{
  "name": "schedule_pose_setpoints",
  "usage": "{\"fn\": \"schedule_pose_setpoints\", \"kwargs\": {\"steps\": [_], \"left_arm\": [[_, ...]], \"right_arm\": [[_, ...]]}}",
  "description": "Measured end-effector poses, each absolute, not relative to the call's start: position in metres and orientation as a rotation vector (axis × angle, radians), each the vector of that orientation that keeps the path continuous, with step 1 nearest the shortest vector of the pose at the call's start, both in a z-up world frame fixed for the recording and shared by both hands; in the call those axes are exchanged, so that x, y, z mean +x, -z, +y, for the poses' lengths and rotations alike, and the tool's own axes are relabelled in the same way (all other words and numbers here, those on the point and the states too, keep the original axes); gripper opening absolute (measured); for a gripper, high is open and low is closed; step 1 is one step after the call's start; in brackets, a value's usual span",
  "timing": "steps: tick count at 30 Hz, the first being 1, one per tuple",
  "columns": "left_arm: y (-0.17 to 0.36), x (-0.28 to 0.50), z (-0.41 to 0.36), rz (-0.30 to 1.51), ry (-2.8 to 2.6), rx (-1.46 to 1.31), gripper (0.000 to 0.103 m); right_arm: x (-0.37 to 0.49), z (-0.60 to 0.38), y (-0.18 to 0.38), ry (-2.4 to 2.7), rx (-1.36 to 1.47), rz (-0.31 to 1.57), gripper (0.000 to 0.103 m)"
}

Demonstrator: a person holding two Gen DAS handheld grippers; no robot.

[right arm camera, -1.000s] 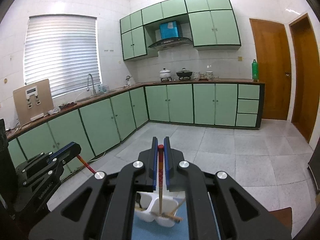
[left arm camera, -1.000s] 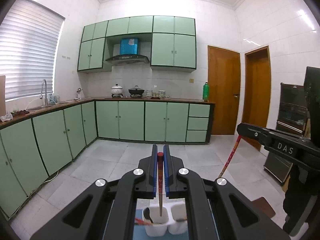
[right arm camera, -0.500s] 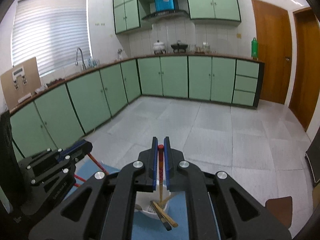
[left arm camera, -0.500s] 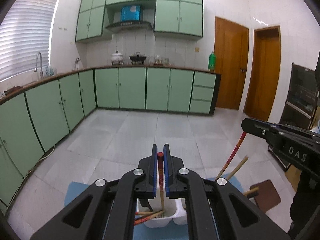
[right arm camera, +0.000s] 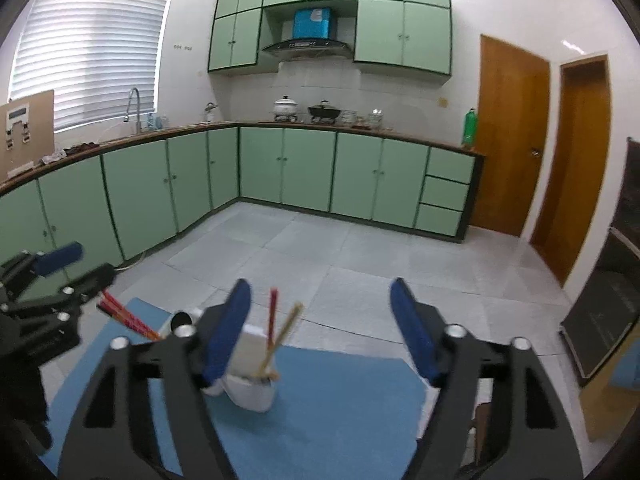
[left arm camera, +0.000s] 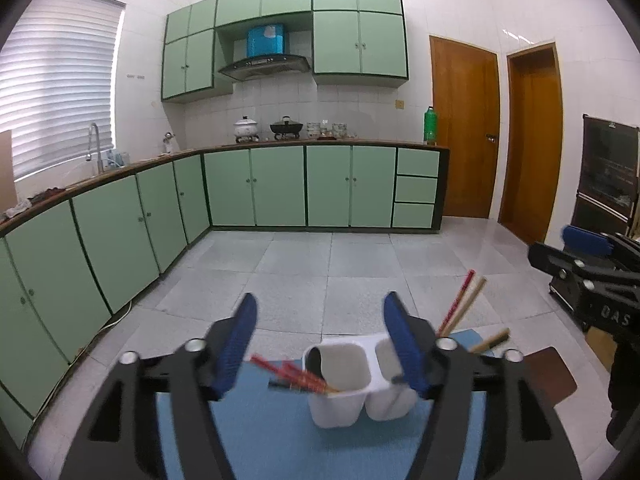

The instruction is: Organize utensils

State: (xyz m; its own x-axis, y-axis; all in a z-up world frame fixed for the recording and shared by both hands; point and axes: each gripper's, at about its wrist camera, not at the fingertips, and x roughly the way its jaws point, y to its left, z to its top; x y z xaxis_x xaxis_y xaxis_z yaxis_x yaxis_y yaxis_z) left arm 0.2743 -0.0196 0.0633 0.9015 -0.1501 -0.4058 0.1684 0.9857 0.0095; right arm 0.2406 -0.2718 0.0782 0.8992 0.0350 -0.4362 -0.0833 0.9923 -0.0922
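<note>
Chopsticks point(left arm camera: 298, 376) with red shafts lean out of the near cup of a white holder point(left arm camera: 344, 396), which stands between and just beyond the left gripper point(left arm camera: 322, 332); its jaws have just been opening and stand wide apart with nothing between the pads. More chopsticks point(right arm camera: 276, 336), one red and one pale, stand in the holder's other cup just inside the left jaw of the right gripper point(right arm camera: 320, 320), likewise freshly opened and empty. That jaw hides part of the holder. A dark thing in one cup, perhaps a spoon, is hard to make out. A blue mat point(right arm camera: 340, 412) lies underneath.
</note>
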Motion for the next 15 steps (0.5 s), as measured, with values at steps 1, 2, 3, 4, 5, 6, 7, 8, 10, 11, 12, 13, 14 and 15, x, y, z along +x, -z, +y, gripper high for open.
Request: {"fn": "schedule_pose_setpoints", "kwargs": {"steps": [1,2,3,4,5,6,7,8,10,11,12,13,14,15], "left_arm": [[-0.063,0.27,-0.018,0.42,0.169,0.043,0.068],[-0.062,0.263,-0.017,0.428,0.174,0.039,0.069],[-0.059,0.252,-0.015,0.434,0.178,0.032,0.072],[-0.057,0.245,-0.014,0.436,0.183,0.026,0.074],[-0.055,0.237,-0.014,0.439,0.191,0.018,0.078],[-0.052,0.229,-0.013,0.44,0.194,0.012,0.08],[-0.05,0.223,-0.012,0.443,0.195,0.008,0.081],[-0.048,0.216,-0.011,0.446,0.198,0.002,0.084],[-0.042,0.2,-0.009,0.454,0.208,-0.012,0.086],[-0.039,0.19,-0.009,0.456,0.21,-0.013,0.086],[-0.038,0.184,-0.008,0.455,0.208,-0.012,0.087],[-0.036,0.177,-0.008,0.456,0.209,-0.009,0.087],[-0.034,0.168,-0.009,0.458,0.215,-0.005,0.088],[-0.034,0.164,-0.009,0.458,0.218,-0.004,0.088]], "right_arm": [[0.231,-0.273,-0.076,-0.057,-0.118,0.449,0.08],[0.223,-0.275,-0.073,-0.057,-0.121,0.448,0.087],[0.21,-0.275,-0.069,-0.058,-0.123,0.446,0.089],[0.202,-0.276,-0.066,-0.059,-0.122,0.445,0.09],[0.194,-0.277,-0.063,-0.062,-0.117,0.446,0.092],[0.184,-0.279,-0.059,-0.069,-0.102,0.454,0.094],[0.173,-0.281,-0.055,-0.078,-0.074,0.464,0.096],[0.164,-0.284,-0.051,-0.085,-0.047,0.474,0.096],[0.149,-0.286,-0.045,-0.1,0.001,0.494,0.096],[0.14,-0.287,-0.043,-0.108,0.024,0.502,0.096],[0.134,-0.286,-0.042,-0.114,0.036,0.505,0.096],[0.125,-0.286,-0.041,-0.12,0.048,0.507,0.096],[0.121,-0.286,-0.042,-0.122,0.054,0.508,0.096],[0.113,-0.285,-0.042,-0.128,0.059,0.509,0.096]]}}
